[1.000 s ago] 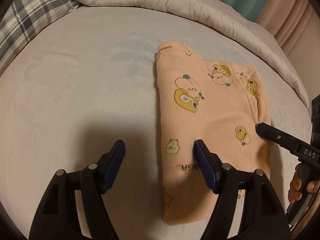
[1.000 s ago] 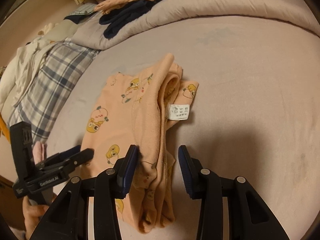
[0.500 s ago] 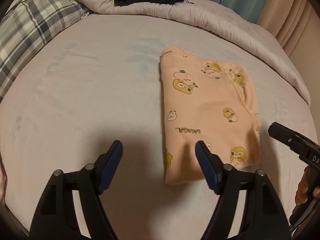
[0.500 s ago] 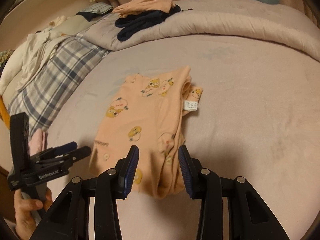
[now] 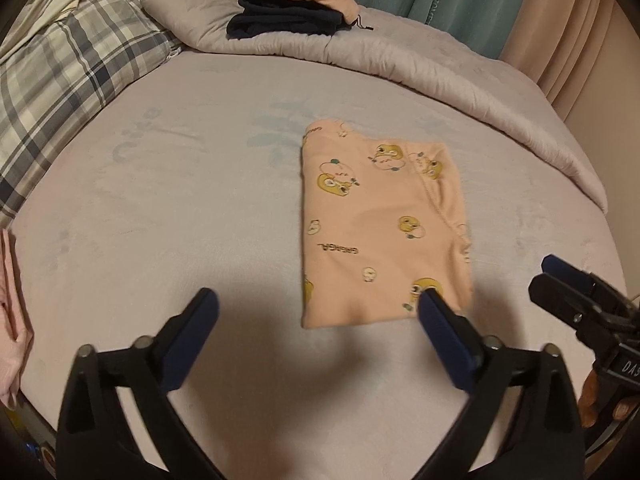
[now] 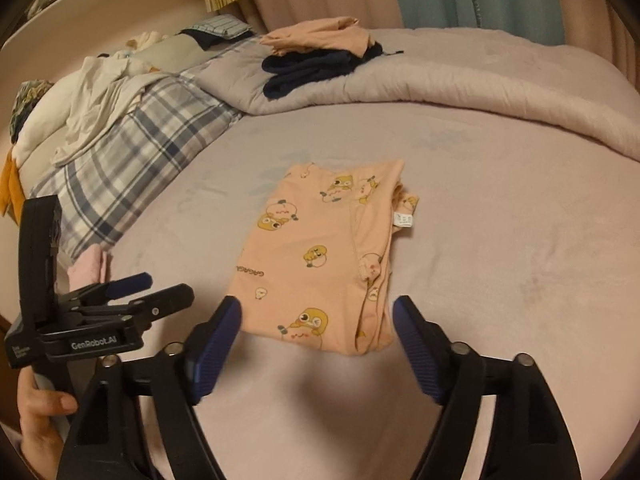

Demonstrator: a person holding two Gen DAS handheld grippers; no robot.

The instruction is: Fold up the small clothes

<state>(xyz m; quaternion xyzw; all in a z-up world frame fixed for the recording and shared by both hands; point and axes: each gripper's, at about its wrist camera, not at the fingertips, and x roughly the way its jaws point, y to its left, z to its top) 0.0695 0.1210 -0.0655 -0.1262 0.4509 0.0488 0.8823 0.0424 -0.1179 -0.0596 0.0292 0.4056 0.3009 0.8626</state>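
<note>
The folded peach garment (image 5: 382, 224) is lying flat mid-bed on the lilac sheet (image 5: 168, 208), touching neither gripper; no containers are showing in either view. The left gripper (image 5: 316, 316) and right gripper (image 6: 318, 316) are both hovering just short of its near edge, jaws spread wide and holding nothing. Only the right wrist view is showing the white care label (image 6: 403, 220) sticking out at the garment's right edge and the heaped white laundry (image 6: 96, 92) beyond the plaid pillow (image 6: 132, 168), while both views are showing a navy-and-peach folded stack (image 5: 292, 12) sitting on the rolled duvet (image 5: 400, 64).
</note>
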